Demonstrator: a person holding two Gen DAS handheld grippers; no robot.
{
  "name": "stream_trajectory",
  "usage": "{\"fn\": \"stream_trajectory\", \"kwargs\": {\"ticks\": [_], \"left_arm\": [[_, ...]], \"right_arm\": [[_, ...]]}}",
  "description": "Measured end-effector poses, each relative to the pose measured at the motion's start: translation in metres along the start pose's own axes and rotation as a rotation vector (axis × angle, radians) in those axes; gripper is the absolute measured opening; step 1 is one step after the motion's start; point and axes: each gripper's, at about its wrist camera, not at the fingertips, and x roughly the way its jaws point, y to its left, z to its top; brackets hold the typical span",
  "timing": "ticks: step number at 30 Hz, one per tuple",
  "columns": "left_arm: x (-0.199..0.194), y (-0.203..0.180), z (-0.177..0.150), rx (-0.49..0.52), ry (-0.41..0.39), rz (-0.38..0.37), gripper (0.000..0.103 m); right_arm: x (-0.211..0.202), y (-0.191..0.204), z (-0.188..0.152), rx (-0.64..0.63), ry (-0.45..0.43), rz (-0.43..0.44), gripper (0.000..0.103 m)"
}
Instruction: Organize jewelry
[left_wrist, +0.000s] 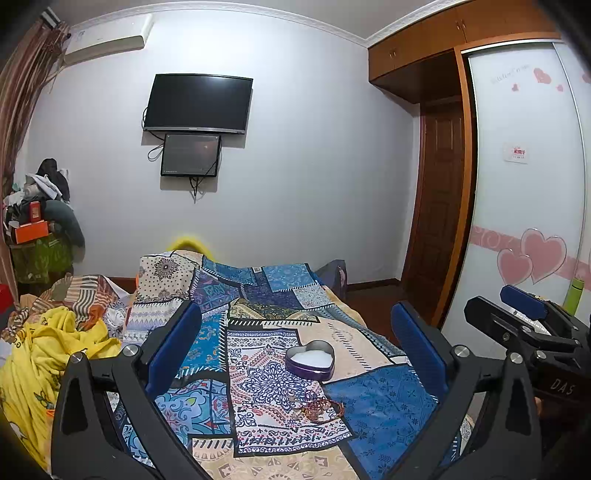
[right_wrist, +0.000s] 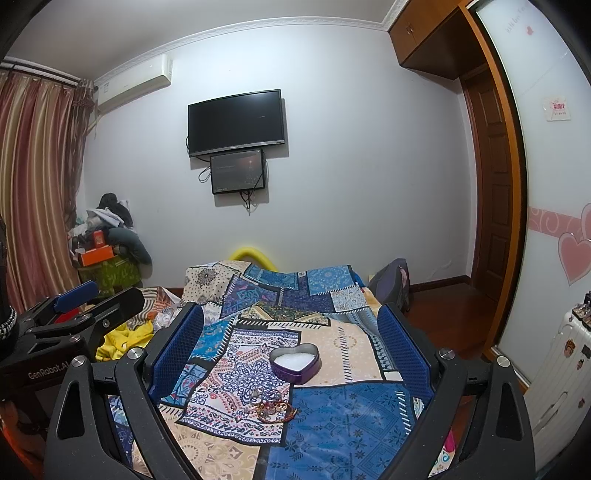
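Observation:
A purple heart-shaped tin (left_wrist: 310, 360) with a white lining stands open on the patchwork bedspread (left_wrist: 376, 402); it also shows in the right wrist view (right_wrist: 294, 364). A small heap of jewelry (left_wrist: 317, 406), with reddish beads and chains, lies just in front of the tin, and shows in the right wrist view (right_wrist: 273, 406) too. My left gripper (left_wrist: 295, 347) is open and empty, held above the bed behind the jewelry. My right gripper (right_wrist: 290, 343) is open and empty, beside the left one.
A yellow blanket (left_wrist: 40, 354) and crumpled bedding lie at the bed's left. A cluttered stand (right_wrist: 107, 254) is in the far left corner. A wardrobe (left_wrist: 524, 184) with heart stickers is at the right, and a white suitcase (right_wrist: 557, 373) stands by it.

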Motion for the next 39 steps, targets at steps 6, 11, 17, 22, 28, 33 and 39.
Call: {"fn": "stream_trajectory", "kwargs": {"ticks": [6,11,17,22,28,33,39], "left_arm": [[0.0,-0.002,-0.001,0.0,0.0,-0.001,0.103],[0.0,-0.003,-0.001,0.0,0.001,-0.001,0.103],[0.001,-0.001,-0.001,-0.002,0.003,-0.002,0.103],[0.005,-0.003,-0.004,-0.003,0.013,-0.001,0.103],[0.021,0.003,-0.008,-0.013,0.042,0.0,0.103],[0.043,0.013,-0.018,-0.035,0.1,0.009,0.103],[0.076,0.032,-0.036,-0.073,0.195,0.036,0.103]], "right_arm": [[0.0,0.0,0.0,-0.001,0.001,0.001,0.094],[0.0,0.0,0.0,0.0,0.001,0.001,0.094],[0.001,0.0,0.0,0.001,0.004,0.001,0.094],[0.005,-0.001,-0.003,0.001,0.015,-0.001,0.094],[0.014,-0.004,-0.006,0.001,0.043,-0.006,0.094],[0.031,-0.009,-0.016,-0.003,0.097,-0.018,0.094],[0.058,-0.018,-0.034,0.014,0.193,-0.033,0.094]]}}
